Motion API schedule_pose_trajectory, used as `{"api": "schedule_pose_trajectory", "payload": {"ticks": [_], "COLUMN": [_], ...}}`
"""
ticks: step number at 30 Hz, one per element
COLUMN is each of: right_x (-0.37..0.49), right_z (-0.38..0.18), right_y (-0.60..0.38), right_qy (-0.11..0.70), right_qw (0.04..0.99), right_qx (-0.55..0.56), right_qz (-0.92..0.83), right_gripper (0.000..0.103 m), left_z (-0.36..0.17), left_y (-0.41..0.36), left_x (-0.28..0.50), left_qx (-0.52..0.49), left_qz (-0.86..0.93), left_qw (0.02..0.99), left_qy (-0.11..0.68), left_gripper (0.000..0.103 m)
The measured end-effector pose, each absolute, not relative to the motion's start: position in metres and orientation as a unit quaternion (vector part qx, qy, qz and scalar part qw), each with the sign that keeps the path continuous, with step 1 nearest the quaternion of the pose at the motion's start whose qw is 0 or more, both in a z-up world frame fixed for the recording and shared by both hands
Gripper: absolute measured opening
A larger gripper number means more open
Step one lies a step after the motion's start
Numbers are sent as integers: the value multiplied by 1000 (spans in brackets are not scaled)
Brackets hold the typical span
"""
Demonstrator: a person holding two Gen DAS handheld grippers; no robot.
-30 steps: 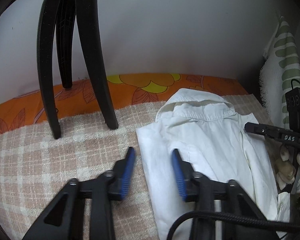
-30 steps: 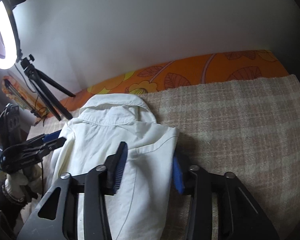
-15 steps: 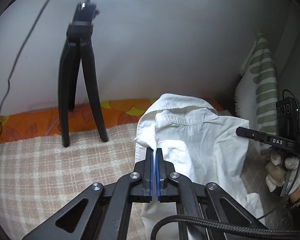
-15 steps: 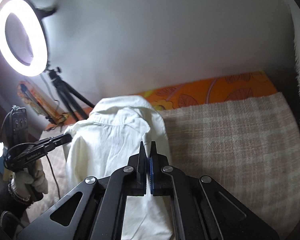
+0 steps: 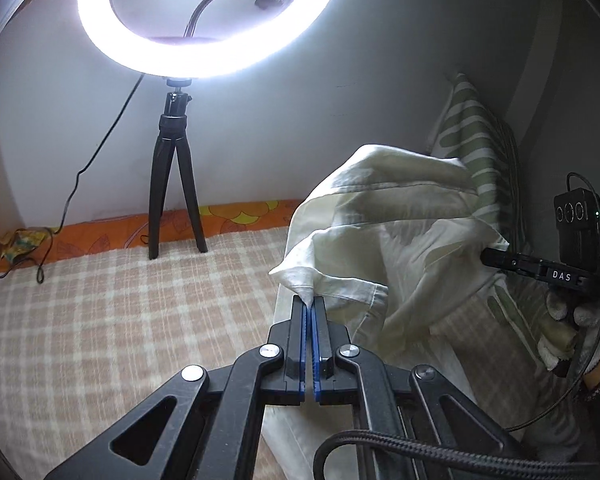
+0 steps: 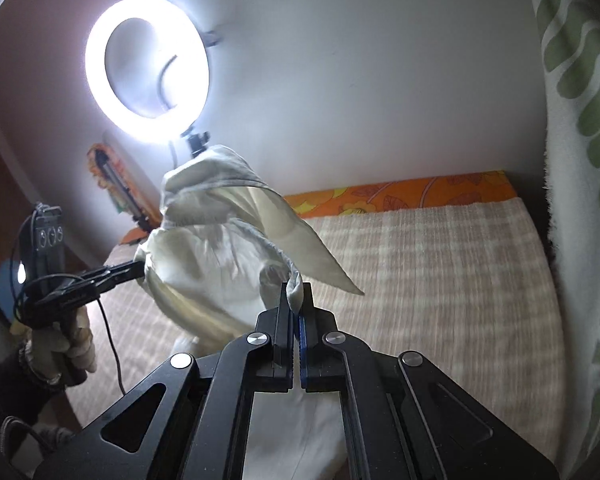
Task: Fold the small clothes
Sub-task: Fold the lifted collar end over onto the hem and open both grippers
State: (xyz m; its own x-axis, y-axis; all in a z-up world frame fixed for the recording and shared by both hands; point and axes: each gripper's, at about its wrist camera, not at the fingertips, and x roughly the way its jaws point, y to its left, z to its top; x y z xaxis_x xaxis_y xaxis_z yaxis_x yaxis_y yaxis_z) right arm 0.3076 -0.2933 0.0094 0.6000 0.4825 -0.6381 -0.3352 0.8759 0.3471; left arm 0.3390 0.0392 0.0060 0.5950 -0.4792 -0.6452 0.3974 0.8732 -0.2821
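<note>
**Shirt lifted by both shoulders, ready for a fold**

Shirt (image 5: 396,240) first: the small white garment hangs in the air over the checked blanket (image 5: 112,320), its upper half raised and bunched, its lower part trailing down toward the bedding below the grippers. Whether the hem touches the blanket cannot be told.

At the far left of the left wrist view a ring light (image 5: 204,20) on a black tripod (image 5: 176,184) stands on the blanket against the wall, well apart from the cloth; it is there to light the work, not to be handled.

Moving right, the left gripper (image 5: 309,304) has its blue pads pressed together on a pinch of fabric at one side edge near the shoulder. Gripping at the edge, rather than mid-panel, likely keeps that side taut so it can be laid flat.

Further right, the right gripper (image 6: 294,300) is likewise clamped on a twist of cloth at the opposite side. With two matching holds, the shirt spreads between them, which suits carrying the top over in one fold.

At the right edge hangs a green-striped towel (image 6: 572,120), close by the lifted collar yet not part of the job. The fold itself looks not yet made; the cloth is loose and creased.
</note>
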Motion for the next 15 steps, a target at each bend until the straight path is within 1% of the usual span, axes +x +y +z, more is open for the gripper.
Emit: {"api": "schedule_pose_trajectory", "payload": {"ticks": [6, 15], "right_x": [256, 193], "right_z": [12, -9], "right_y": [-285, -277], "right_qy": [383, 398], "right_qw": [890, 888], "right_qx": [77, 43], "right_qz": [234, 225], "right_gripper": [0, 0], "left_z": [2, -24], "left_y": [42, 45], "left_x": [292, 228], "left_qx": [-51, -33], "left_qz": [-242, -232], "left_qw": [892, 888], "left_qy": [379, 395], "left_gripper": [0, 0]}}
